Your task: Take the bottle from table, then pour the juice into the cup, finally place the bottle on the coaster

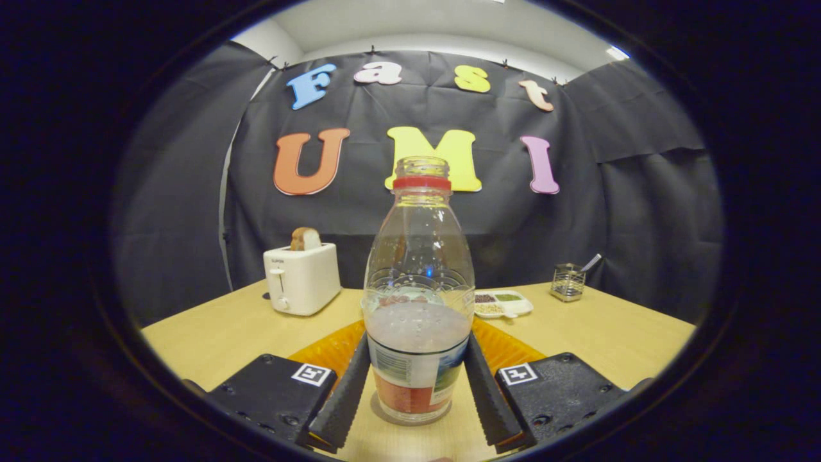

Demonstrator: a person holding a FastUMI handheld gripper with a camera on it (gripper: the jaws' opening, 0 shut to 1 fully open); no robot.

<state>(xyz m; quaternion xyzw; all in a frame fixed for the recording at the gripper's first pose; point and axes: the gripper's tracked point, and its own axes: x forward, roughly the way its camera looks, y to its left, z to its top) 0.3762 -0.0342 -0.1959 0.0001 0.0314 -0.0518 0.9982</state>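
bottle [418,301] upright on the table [616,333], between the fingers of the gripper [417,391]. both fingers lie against its lower sides at the label, jaws closed to bottle width, gripping it. neck open, red ring under the mouth, pale juice about halfway up. orange coaster [333,350] just behind the bottle, mostly hidden by it and the fingers. beyond: toaster [301,277] with bread, small divided tray [503,303], wire holder [568,282] with a utensil, contents hard to make out.
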